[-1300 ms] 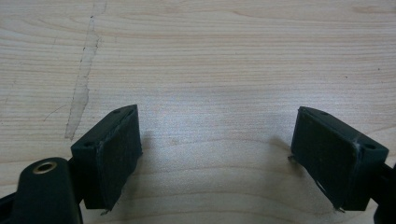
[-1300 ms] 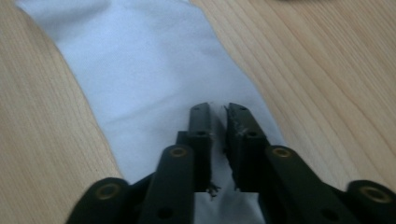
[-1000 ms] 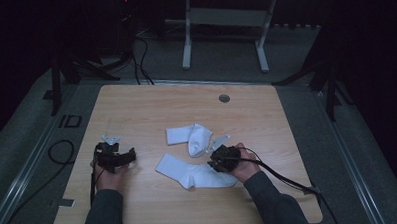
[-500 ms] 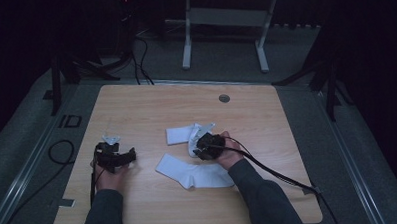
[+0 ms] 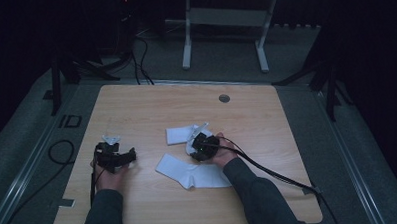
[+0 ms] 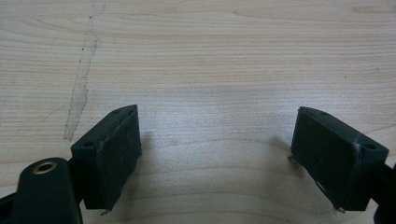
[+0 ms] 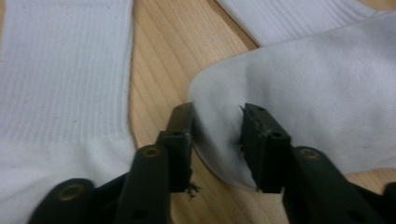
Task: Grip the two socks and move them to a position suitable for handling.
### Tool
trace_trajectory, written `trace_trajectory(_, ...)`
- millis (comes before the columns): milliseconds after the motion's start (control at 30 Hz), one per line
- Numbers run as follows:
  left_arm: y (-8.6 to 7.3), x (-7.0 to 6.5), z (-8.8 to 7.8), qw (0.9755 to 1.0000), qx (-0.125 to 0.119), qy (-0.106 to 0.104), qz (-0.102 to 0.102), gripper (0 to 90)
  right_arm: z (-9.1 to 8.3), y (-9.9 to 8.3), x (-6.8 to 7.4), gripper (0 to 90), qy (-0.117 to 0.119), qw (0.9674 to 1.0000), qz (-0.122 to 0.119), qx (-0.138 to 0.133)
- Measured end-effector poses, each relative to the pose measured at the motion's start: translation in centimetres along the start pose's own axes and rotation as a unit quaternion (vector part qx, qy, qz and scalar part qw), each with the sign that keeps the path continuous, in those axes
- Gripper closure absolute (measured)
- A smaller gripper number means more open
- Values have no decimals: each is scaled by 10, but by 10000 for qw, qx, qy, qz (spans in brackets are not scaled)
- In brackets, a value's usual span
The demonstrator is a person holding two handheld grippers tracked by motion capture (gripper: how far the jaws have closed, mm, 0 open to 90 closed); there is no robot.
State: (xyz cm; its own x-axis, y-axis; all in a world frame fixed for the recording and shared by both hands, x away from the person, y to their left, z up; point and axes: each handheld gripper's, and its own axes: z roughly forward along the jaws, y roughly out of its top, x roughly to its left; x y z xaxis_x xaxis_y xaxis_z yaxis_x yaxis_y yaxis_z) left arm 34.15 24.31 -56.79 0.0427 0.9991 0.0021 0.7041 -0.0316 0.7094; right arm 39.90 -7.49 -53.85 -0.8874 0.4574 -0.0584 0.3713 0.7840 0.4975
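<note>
Since the earlier high-view frames the right gripper (image 5: 200, 142) has moved from the near sock (image 5: 191, 172) up to the far sock (image 5: 180, 134), while the left gripper (image 5: 114, 157) rests in the same place on the bench (image 5: 267, 119); the near sock's long axis runs slantwise from upper left to lower right. In the left gripper view its jaws stand wide apart, released over bare wood. In the right gripper view the jaws, having just eased shut a little, straddle the rounded end of the far sock (image 7: 299, 84) with cloth between the pads, though a firm pinch cannot be told.
</note>
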Motion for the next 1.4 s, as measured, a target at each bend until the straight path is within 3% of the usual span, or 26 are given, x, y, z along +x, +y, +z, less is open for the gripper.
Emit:
trace_trajectory(200, 0, 0, 0, 10000, 0, 0, 0, 159, -1, 0, 1, 813, 3, 10000, -59, 60)
trace_trajectory(300, 0, 0, 0, 10000, 0, -4, 7, 159, -2, 0, 2, 842, -3, 9998, -153, 112)
trace_trajectory(567, 0, 0, 0, 10000, -1, -3, 7, 160, -13, -1, 13, 847, 41, 9993, -371, 58)
trace_trajectory(867, 0, 0, 0, 10000, 0, -4, 3, 159, -47, 1, 14, 843, 3, 9990, -339, -284)
trace_trajectory(1100, 0, 0, 0, 10000, -7, -6, -13, 159, -74, 1, 8, 836, -94, 9980, -173, -594)
trace_trajectory(1400, 0, 0, 0, 10000, -4, -5, -1, 160, -98, -4, -2, 831, -89, 9948, 273, -980)
